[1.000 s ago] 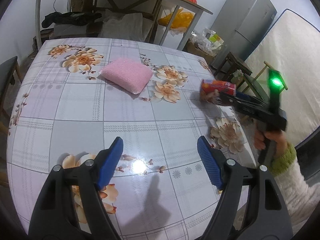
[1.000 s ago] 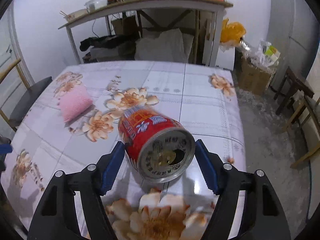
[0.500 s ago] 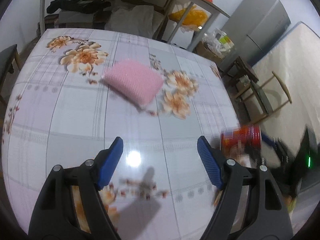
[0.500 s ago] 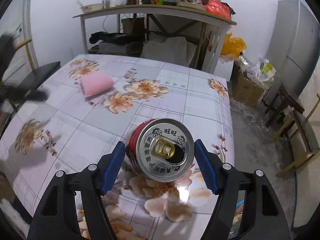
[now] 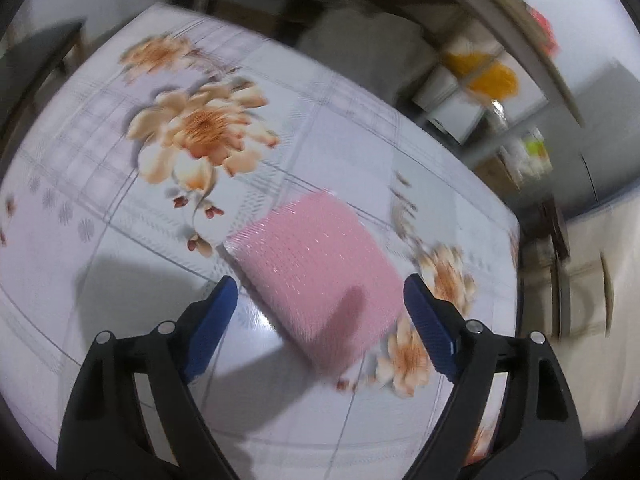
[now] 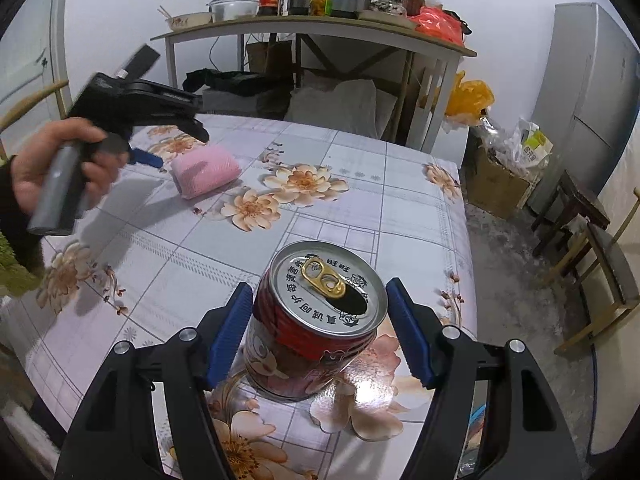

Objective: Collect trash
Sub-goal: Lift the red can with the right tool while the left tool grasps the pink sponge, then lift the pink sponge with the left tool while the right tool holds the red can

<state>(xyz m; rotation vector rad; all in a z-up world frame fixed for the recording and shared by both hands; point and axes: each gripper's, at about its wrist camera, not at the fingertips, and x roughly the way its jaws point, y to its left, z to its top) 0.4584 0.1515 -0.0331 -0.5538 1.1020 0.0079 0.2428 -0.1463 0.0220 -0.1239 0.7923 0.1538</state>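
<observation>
A red drink can point(image 6: 308, 332) with an opened silver top stands upright between the blue pads of my right gripper point(image 6: 320, 312), which is shut on it over the near right part of the floral table point(image 6: 360, 216). Whether its base rests on the table I cannot tell. A pink sponge pad point(image 5: 320, 268) lies on the table right in front of my left gripper point(image 5: 319, 285). Its jaws are opening, straddling the pad's near corner without pressing it. In the right wrist view a hand point(image 6: 36, 168) holds that left gripper over the pink sponge pad point(image 6: 206, 172).
Behind the table stands a long shelf table point(image 6: 320, 28) with pots, jars and a red bag. A cardboard box with bags point(image 6: 500, 176), stools point(image 6: 572, 208) and a grey fridge point(image 6: 592, 92) are on the right. A chair point(image 5: 36, 56) stands at the far left.
My left gripper swept across the table to the pink sponge and its jaws widened. The can in my right gripper tipped from facing the camera to upright, nearer the table's right side.
</observation>
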